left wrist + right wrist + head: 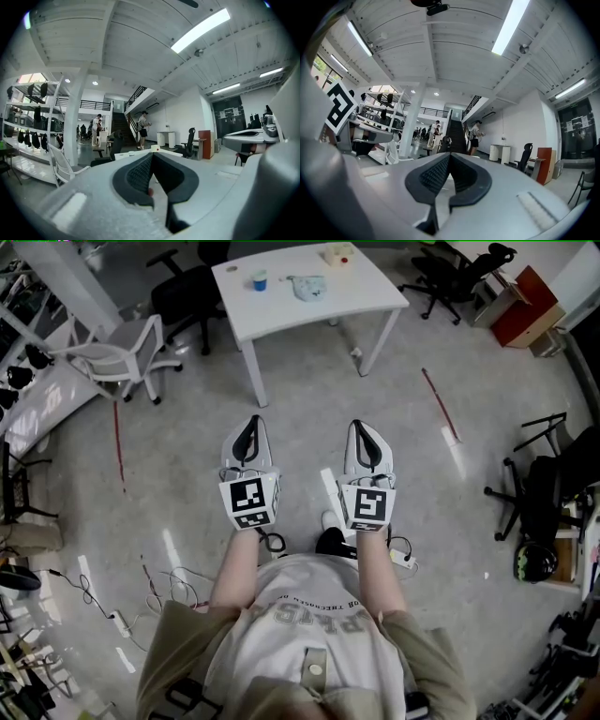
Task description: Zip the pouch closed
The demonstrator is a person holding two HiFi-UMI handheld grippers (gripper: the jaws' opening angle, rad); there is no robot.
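A glossy, speckled grey floor (450,521) spreads beneath a white rectangular surface (356,292) on slim legs. Well short of it, the left claw (247,435) and right claw (367,441), smooth pale shells with ribbed black pads (138,176), are both clenched on nothing. The soft, pale blue pouch (307,287) lies crumpled on the surface, far from both.

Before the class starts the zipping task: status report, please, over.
Left gripper and right gripper: jaws shut, empty, held level. Pale blue fabric pouch lies untouched on the white rectangular table ahead. No obstacle between.
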